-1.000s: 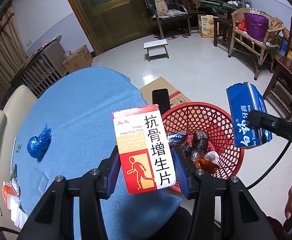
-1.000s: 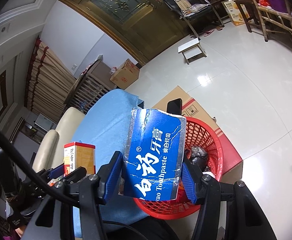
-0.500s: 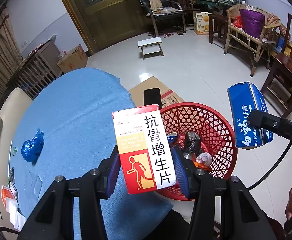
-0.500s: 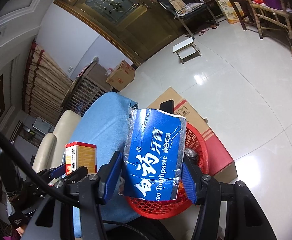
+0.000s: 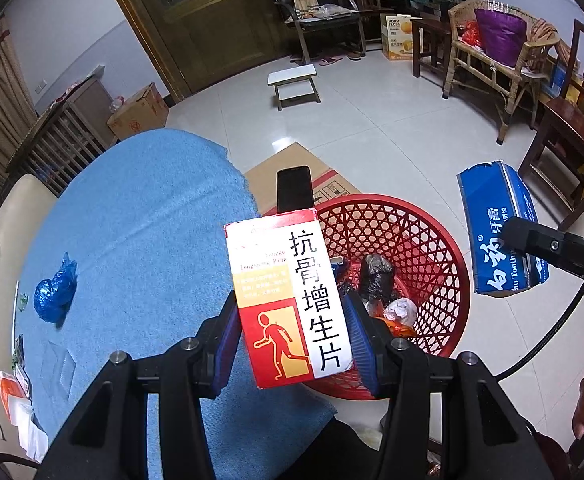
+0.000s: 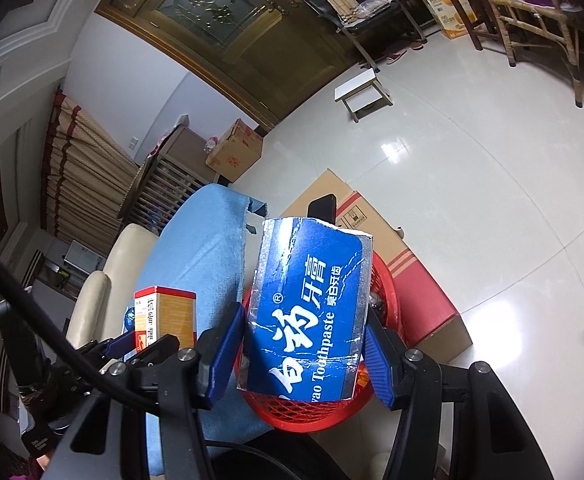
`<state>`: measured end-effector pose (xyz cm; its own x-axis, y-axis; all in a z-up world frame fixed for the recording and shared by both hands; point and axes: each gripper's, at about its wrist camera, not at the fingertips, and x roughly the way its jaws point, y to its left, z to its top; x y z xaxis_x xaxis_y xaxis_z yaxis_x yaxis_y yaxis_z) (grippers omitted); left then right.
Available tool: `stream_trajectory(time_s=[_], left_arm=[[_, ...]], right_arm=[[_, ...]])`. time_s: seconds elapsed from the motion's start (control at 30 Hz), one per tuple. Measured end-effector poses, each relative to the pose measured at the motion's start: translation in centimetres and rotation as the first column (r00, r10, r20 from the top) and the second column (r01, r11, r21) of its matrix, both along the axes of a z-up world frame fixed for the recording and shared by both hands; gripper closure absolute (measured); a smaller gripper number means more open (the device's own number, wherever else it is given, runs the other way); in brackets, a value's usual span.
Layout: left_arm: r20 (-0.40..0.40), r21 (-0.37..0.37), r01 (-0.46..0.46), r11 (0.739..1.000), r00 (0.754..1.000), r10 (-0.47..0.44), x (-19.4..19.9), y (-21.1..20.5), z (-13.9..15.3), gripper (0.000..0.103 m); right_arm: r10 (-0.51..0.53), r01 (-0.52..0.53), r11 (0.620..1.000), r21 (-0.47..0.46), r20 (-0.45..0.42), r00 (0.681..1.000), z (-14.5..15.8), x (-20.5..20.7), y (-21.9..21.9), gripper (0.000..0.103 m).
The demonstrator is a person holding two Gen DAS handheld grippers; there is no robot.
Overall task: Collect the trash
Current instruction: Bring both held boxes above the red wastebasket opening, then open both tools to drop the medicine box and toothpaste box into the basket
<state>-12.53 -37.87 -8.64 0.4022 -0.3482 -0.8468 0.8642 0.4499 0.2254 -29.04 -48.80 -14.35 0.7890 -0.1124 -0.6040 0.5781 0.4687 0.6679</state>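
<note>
Trash partly collected: wrappers already in red basket (image 5: 444,256), medicine box (image 5: 287,300) pinched in left tongs (image 5: 292,340), toothpaste box (image 6: 312,308) pinched in right tongs (image 6: 304,352), blue bag (image 5: 53,294) left on tabletop (image 5: 139,220).

A red, white and orange medicine box (image 5: 289,300) with black Chinese lettering is held upright over the near rim of a red mesh basket (image 5: 432,240). A torn blue toothpaste carton (image 6: 312,312) with silver edges is held tilted above the basket's right side. Wrapped scraps lie inside the basket. A crumpled blue bag (image 5: 55,294) lies on the blue-covered worktop (image 5: 139,220).
</note>
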Motion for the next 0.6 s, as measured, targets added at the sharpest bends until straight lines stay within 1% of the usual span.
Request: stream_trajectory(time_s=[0.1,0.3,0.37,0.5,0.53,0.57,0.6], left_arm=[[-0.019,-0.001,-0.006,1.0,1.0,0.006,0.4,0.1,-0.2,0.051],[-0.09,-0.034,-0.019,0.999,0.996,0.016,2.0,0.3,-0.3,0.051],[-0.123,-0.045,-0.01,0.999,0.992,0.005,2.3,0.3,-0.5,0.05],[-0.165,-0.07,0.02,0.997,0.986,-0.032,2.0,0.4,-1.0,0.05],[-0.174,-0.073,0.029,0.997,0.984,-0.041,1.9,0.3,-1.1,0.047],[-0.188,-0.072,0.038,0.997,0.981,-0.051,1.8,0.2,-1.3,0.04],[-0.194,-0.076,0.043,0.996,0.979,-0.057,1.7,0.2,-1.4,0.039]], right_arm=[[-0.002,0.002,1.0,0.004,-0.004,1.0,0.0,0.2,-0.1,0.043],[0.0,0.0,1.0,0.027,-0.02,1.0,-0.6,1.0,-0.2,0.043],[0.008,-0.007,0.999,0.045,-0.032,0.999,-0.9,1.6,-0.2,0.043],[0.036,-0.031,0.994,0.104,-0.041,0.999,-1.8,2.9,-0.2,0.041],[0.039,-0.034,0.993,0.117,-0.041,0.998,-2.0,3.1,-0.2,0.039],[0.039,-0.034,0.991,0.133,-0.036,0.999,-2.2,3.2,-0.2,0.038],[0.039,-0.035,0.989,0.145,-0.026,0.999,-2.5,3.2,-0.2,0.038]])
